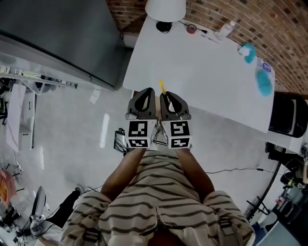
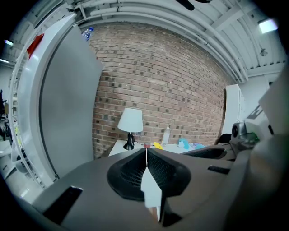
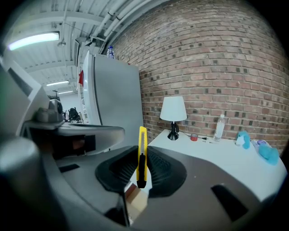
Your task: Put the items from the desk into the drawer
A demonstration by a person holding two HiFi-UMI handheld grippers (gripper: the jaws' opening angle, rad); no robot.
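Forearms (image 1: 126, 166) reach forward side by side, left tongs (image 1: 146, 94) pressed together, right tongs (image 1: 168, 97) pinching yellow utility knife (image 3: 142, 144).

Matt plastic tools above a smooth white desk, with rough brick behind.
The grey left gripper (image 1: 146, 96) and grey right gripper (image 1: 171, 98) have matt plastic shells and black ribbed pads (image 3: 119, 169). The slim yellow utility knife with a black slider (image 3: 142, 149) looks like smooth, slightly glossy plastic. The white rectangular desk top (image 1: 202, 72) is smooth and matt. Behind the desk, the red-brown brick wall (image 1: 269, 29) is rough and dull. At the desk's far end, the white lamp shade (image 1: 165, 8) looks like matt cloth and the clear bottle (image 3: 219, 127) like glossy plastic. Beside the desk, the tall grey cabinet (image 3: 115, 108) has a smooth, metal-like face. Below the desk, the pale grey floor (image 1: 72, 139) shines. The person's cream, dark-striped shirt (image 1: 159, 206) is soft cloth.
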